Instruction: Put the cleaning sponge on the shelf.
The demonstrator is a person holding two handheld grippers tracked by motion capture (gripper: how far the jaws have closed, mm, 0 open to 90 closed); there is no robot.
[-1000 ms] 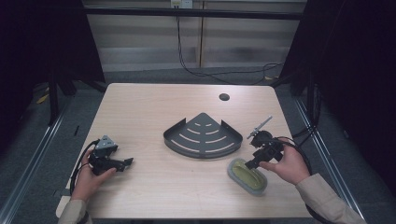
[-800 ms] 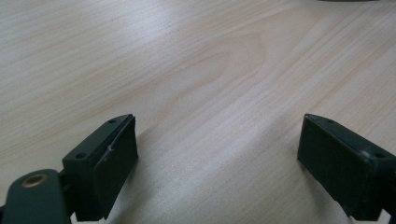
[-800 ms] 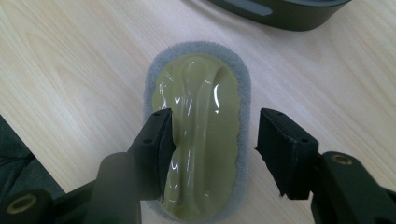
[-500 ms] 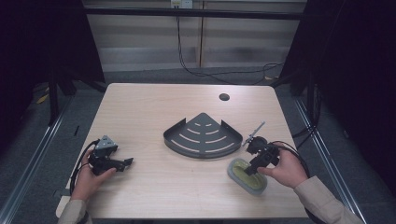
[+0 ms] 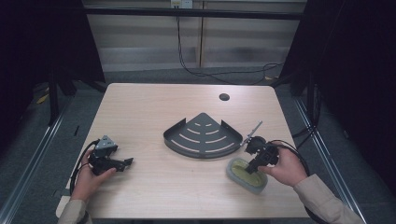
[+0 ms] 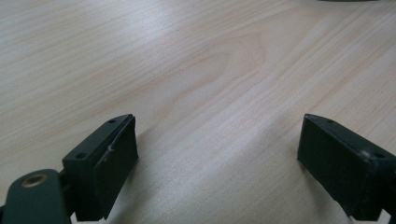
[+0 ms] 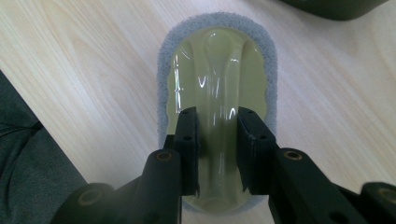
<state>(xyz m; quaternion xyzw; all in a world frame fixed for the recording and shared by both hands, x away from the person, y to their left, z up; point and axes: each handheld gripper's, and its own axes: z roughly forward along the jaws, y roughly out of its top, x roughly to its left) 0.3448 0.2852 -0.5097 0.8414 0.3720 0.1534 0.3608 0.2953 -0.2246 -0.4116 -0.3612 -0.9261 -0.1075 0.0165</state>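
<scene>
An oval scrubber (image 5: 246, 175) with a grey sponge rim and a glossy olive plastic grip lies near the table's front right. In the right gripper view the scrubber (image 7: 217, 79) is directly below my right gripper (image 7: 218, 123), whose jaws stand close together, pressed on either side of the raised ridge of the grip. From the high view, the right gripper (image 5: 253, 164) sits over the scrubber's near end, held by a hand. My left gripper (image 5: 128, 162) rests at the front left, and the left gripper (image 6: 217, 144) has its jaws wide apart over bare wood.
A dark quarter-round slotted shelf tray (image 5: 203, 136) sits mid-table, just left of the scrubber; its edge (image 7: 336, 7) shows close by in the right gripper view. A round cable hole (image 5: 224, 97) is at the back. The table's right edge (image 5: 285, 135) is near the right hand.
My right gripper moved left and down from beside the tray onto the scrubber and narrowed its jaws around the grip. The left gripper stayed put.
</scene>
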